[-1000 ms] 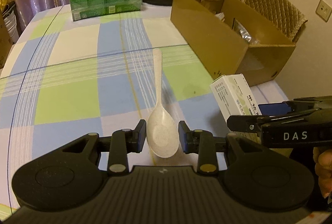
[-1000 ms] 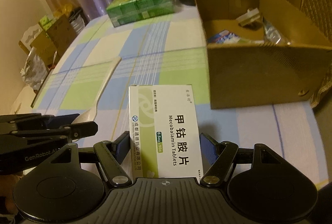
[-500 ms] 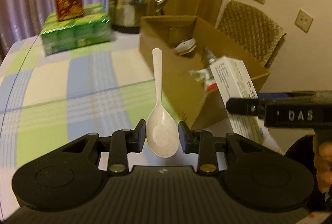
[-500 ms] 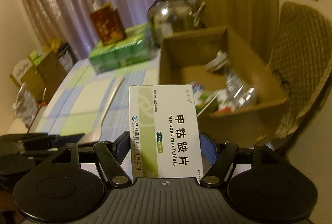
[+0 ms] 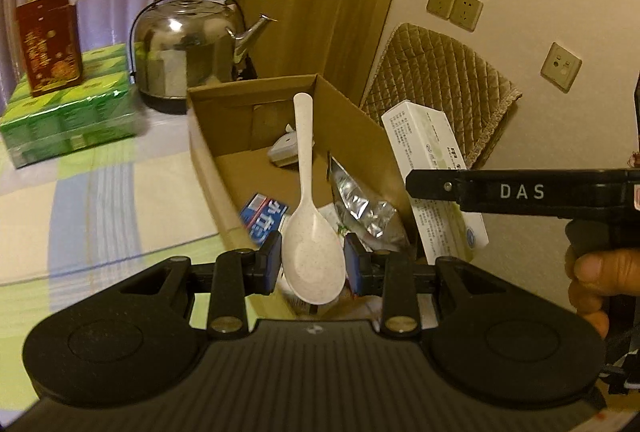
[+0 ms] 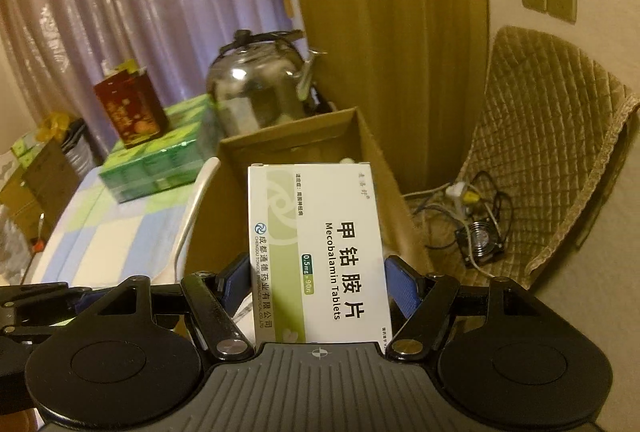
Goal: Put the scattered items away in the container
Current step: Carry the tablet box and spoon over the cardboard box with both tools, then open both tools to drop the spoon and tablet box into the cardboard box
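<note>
Left wrist view: left gripper (image 5: 313, 262) clamps a smooth white spoon's (image 5: 308, 207) bowl, handle pointing to 12 o'clock over the cardboard box (image 5: 208, 135). Right gripper (image 6: 316, 288) clamps an upright rectangular pill box (image 6: 320, 252).

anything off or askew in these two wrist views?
Nothing stands out. The left gripper holds the white spoon by its bowl over the cardboard box; the right gripper holds the Mecobalamin tablet box squarely. Nothing looks spilled or damaged.

A matt speckled plastic spoon (image 5: 310, 232), brown cardboard box (image 5: 352, 119), and mirror-shiny metal kettle (image 5: 184, 51).
</note>
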`<move>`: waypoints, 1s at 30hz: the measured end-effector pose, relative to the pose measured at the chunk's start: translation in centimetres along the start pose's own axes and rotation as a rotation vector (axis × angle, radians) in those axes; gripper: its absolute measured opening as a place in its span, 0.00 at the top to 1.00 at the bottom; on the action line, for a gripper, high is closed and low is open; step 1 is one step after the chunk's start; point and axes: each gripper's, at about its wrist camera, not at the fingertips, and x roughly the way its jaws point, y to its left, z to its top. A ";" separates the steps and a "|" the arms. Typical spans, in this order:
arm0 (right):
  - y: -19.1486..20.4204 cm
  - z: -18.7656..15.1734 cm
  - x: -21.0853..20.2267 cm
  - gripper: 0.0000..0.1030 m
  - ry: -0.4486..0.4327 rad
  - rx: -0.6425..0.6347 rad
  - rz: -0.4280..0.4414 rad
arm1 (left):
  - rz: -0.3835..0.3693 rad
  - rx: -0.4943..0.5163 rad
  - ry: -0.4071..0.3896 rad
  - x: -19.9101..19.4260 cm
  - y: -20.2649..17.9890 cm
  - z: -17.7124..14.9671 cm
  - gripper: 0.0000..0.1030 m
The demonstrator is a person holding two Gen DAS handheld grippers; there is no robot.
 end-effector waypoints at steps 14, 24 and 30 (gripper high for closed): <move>-2.2 0.6 5.3 0.34 0.056 0.026 0.004 | 0.006 0.013 0.059 6.4 1.0 0.8 0.73; -2.5 0.9 6.9 0.34 0.067 0.023 -0.001 | 0.025 0.016 0.049 7.3 1.0 0.9 0.54; -2.3 0.5 7.2 0.33 0.080 0.022 0.005 | 0.023 0.012 0.036 6.3 1.1 0.6 0.54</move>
